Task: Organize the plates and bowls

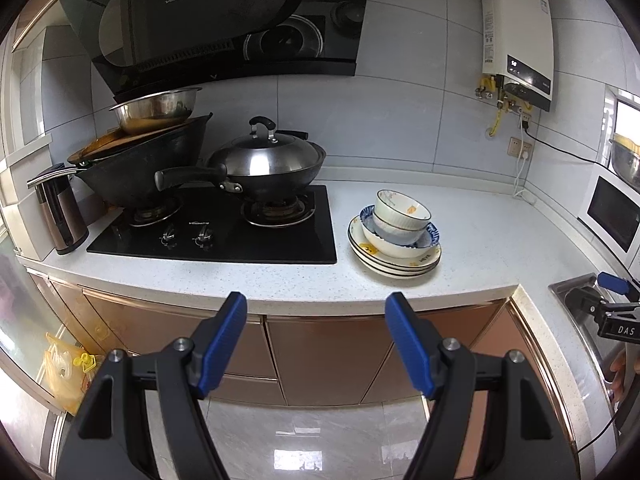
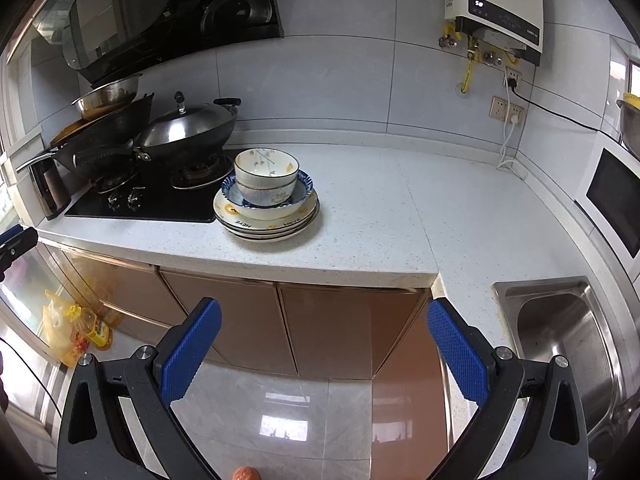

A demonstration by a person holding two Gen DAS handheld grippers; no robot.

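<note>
A pile of dishes stands on the white speckled counter right of the hob. White plates with dark rims lie at the bottom, a blue-patterned bowl and white bowls sit on them, and a white floral bowl is on top. The same pile shows in the right wrist view, plates below and the floral bowl on top. My left gripper is open and empty, in front of the counter edge. My right gripper is open and empty, also short of the counter.
A black gas hob carries a lidded wok and a black wok with a steel basin. A steel kettle stands at the left. A steel sink is at the right, a microwave beyond it. Brown cabinets are below.
</note>
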